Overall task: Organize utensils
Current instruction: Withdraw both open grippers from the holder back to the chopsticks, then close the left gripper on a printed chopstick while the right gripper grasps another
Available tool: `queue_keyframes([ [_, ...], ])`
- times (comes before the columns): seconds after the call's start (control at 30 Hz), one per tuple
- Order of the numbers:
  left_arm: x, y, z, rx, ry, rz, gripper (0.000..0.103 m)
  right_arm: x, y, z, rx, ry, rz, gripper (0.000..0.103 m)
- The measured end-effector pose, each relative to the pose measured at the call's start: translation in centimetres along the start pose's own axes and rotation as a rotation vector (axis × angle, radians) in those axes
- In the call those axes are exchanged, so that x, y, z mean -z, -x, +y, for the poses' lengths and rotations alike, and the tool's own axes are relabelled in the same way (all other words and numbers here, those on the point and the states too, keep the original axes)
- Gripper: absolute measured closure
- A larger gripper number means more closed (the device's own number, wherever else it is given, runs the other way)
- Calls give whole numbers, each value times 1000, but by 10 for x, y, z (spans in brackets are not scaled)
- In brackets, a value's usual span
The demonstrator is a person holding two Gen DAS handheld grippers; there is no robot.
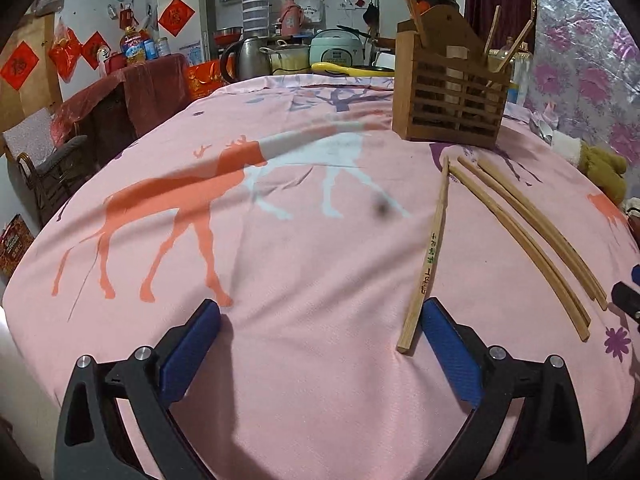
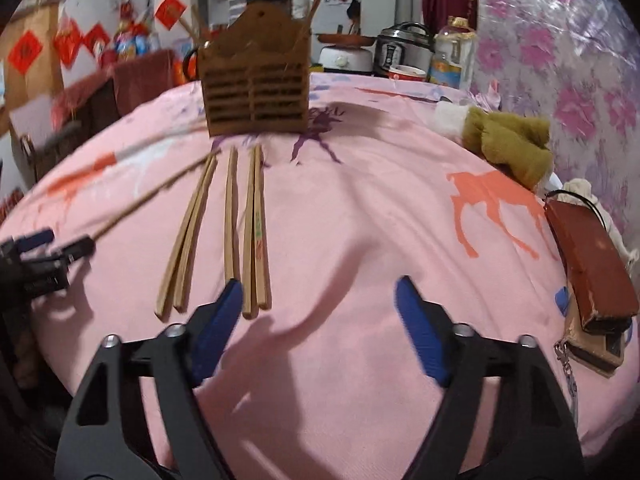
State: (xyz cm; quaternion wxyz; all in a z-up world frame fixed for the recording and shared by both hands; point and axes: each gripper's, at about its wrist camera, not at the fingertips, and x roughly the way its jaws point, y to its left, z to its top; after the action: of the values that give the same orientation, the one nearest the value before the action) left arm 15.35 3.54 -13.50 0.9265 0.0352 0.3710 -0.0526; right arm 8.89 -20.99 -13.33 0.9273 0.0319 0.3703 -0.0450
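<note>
A slatted wooden utensil holder [image 1: 452, 88] stands at the far side of the pink cloth, with a few chopsticks upright in it; it also shows in the right wrist view [image 2: 256, 92]. Several wooden chopsticks [image 2: 236, 232] lie flat on the cloth in front of it. In the left wrist view one printed chopstick [image 1: 426, 264] lies just left of my right finger pad, and others [image 1: 528, 232] lie further right. My left gripper [image 1: 320, 312] is open and empty above the cloth. My right gripper [image 2: 320, 292] is open and empty, its left fingertip beside the chopstick ends.
A brown plush toy [image 2: 508, 140] and a reddish-brown box [image 2: 588, 264] with a key chain lie on the right of the cloth. Kettles, rice cookers and bottles [image 1: 280, 56] crowd the counter behind. The left gripper shows at the left edge of the right wrist view [image 2: 48, 248].
</note>
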Motion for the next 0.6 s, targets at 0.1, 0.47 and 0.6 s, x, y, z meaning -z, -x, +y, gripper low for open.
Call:
queue_keyframes([
  [0.1, 0, 0, 0, 0, 1, -1, 4, 1, -6, -6, -3, -20, 30, 37],
  [0.47, 0, 0, 0, 0, 1, -1, 4, 5, -8, 3, -15, 26, 33, 38],
  [0.6, 1, 0, 0, 0, 1, -2, 4, 0, -10, -23, -1, -97, 39, 48],
])
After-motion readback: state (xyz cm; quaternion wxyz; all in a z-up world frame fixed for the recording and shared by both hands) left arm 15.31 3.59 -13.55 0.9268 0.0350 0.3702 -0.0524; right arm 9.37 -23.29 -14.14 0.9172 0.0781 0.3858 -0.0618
